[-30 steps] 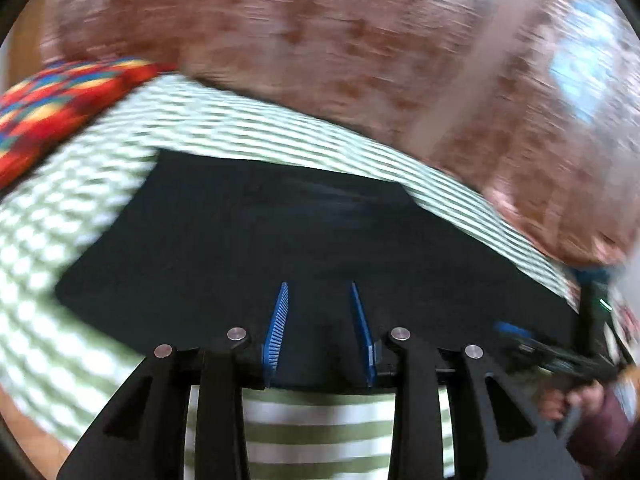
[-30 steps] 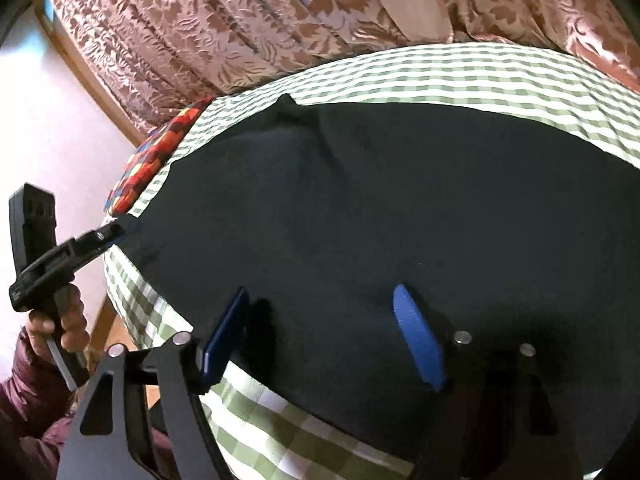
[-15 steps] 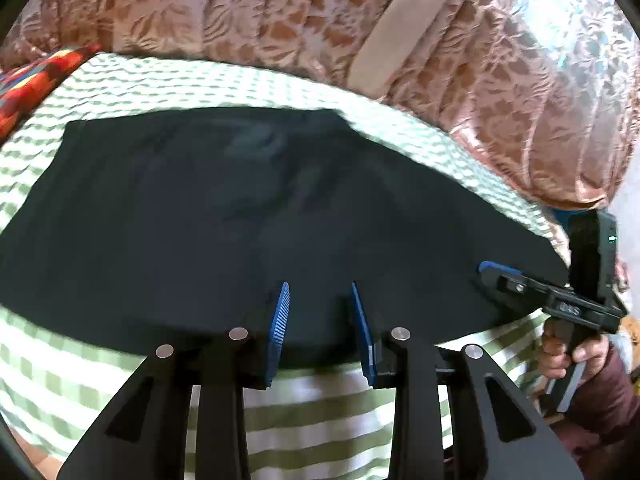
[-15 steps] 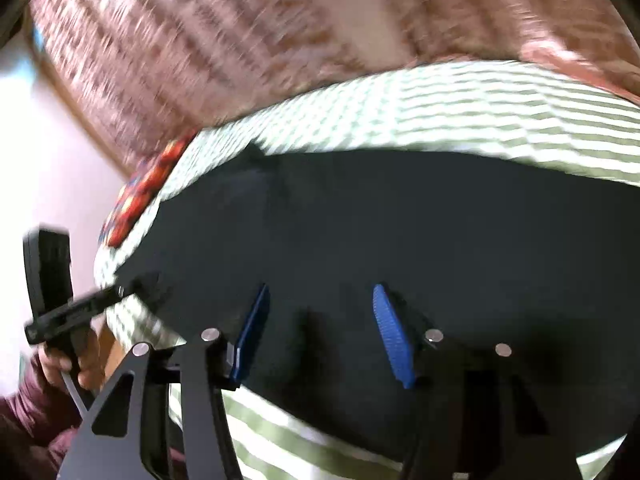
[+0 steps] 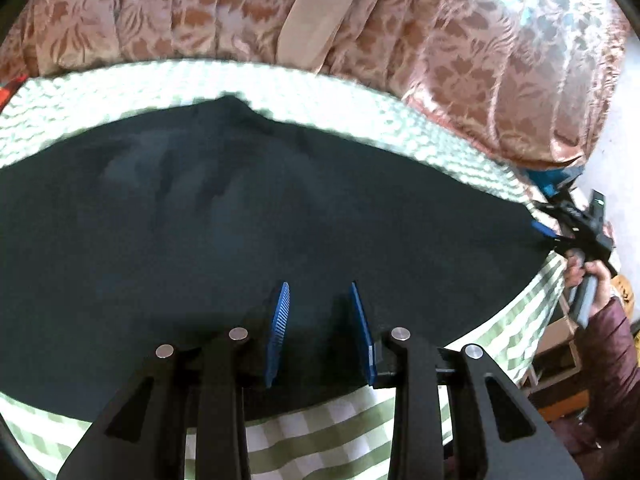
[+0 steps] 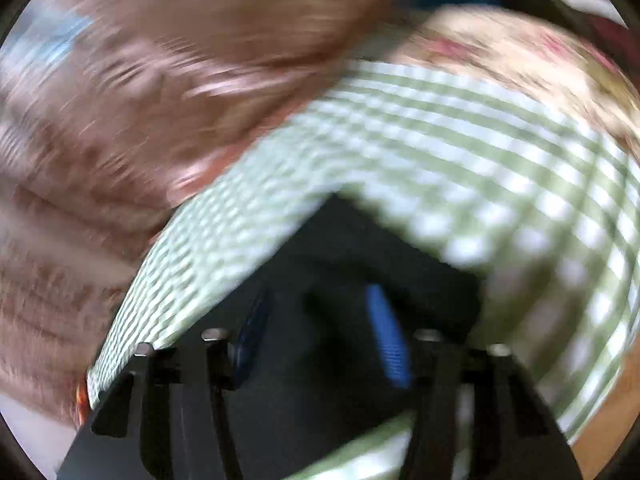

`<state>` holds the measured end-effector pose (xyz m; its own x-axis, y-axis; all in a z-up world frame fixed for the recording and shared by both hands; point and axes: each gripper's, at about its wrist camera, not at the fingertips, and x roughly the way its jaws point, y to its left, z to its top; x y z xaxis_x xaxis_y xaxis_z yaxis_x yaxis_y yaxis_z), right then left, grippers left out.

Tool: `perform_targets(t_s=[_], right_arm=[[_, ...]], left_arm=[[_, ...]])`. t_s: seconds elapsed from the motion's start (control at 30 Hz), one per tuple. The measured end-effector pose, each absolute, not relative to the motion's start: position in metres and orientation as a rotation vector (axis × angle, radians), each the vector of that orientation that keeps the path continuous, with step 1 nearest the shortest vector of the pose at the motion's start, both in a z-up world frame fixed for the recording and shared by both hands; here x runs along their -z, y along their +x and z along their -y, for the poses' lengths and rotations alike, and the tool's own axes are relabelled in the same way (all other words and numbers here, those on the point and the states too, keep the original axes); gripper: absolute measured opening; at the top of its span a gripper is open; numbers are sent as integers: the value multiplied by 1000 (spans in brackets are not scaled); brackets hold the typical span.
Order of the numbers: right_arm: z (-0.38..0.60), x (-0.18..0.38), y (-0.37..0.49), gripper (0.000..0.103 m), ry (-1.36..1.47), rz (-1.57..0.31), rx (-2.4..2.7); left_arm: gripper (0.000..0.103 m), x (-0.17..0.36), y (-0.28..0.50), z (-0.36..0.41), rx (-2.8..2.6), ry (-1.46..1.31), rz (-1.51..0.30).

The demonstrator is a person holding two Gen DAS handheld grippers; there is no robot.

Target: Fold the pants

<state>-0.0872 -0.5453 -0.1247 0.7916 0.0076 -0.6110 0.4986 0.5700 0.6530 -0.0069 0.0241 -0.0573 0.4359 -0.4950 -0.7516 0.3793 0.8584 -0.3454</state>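
Black cloth fills most of what we see: the pants (image 5: 248, 216) lie spread flat on the green-checked sheet (image 5: 344, 436), with the flowered curtain (image 5: 460, 52) behind the sheet's far edge. We judge that no fold of this step is made yet.

What could go wrong? Our left gripper (image 5: 322, 332) has its fingers parted with nothing between them, hovering low over the near edge of the pants. If we close there without getting a finger under the hem, we may pinch only the top layer, or catch the sheet along with it, and the fold would drag the sheet up. Our right gripper (image 5: 554, 236), seen from the left camera, sits at the far right corner of the pants, close to the sheet's edge. A pull from that corner alone could slide the whole garment off that side. Its own view is badly smeared, so a fast swing may also land its fingers off the corner.

As for pose, our left gripper points across the pants toward the curtain, tilted down. Our right gripper (image 6: 320, 328) shows its blue pads (image 6: 386, 332) apart over a dark corner of cloth. Whether any cloth is caught between them, we cannot tell.
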Motion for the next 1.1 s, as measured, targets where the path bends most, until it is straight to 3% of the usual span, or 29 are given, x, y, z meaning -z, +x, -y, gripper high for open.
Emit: perform_targets(t_s=[0.17,0.23,0.37,0.5,0.67,0.73,1.03,1.07,1.1], right_arm=[[560,144,-104,0,1017,-566,247],[558,139,-109,5,1018,-563,239],[555,124,-126,36,1024,-524,228],[554,118,-144,44,1029,-513,249],[554,133,-164,44,1094,-533,265],[555,142,-164,44,1131,-541,256],[559,155,-139,43,1185,-515,225],[559,155,-135,39,1176,-513,230],[559,154,-132,25,1166,-516,239]], left_arm=[[30,64,-3,-21,520,-125,-1000],[30,61,-2,-22,517,-134,-1007],[30,52,1,-20,509,-130,-994],[30,48,3,-17,522,-158,-983],[31,51,7,-15,536,-174,-989],[41,53,7,-16,535,-184,-991],[43,59,9,-21,526,-234,-1002],[45,59,9,-22,531,-246,-1004],[48,60,10,-22,541,-260,-1006]])
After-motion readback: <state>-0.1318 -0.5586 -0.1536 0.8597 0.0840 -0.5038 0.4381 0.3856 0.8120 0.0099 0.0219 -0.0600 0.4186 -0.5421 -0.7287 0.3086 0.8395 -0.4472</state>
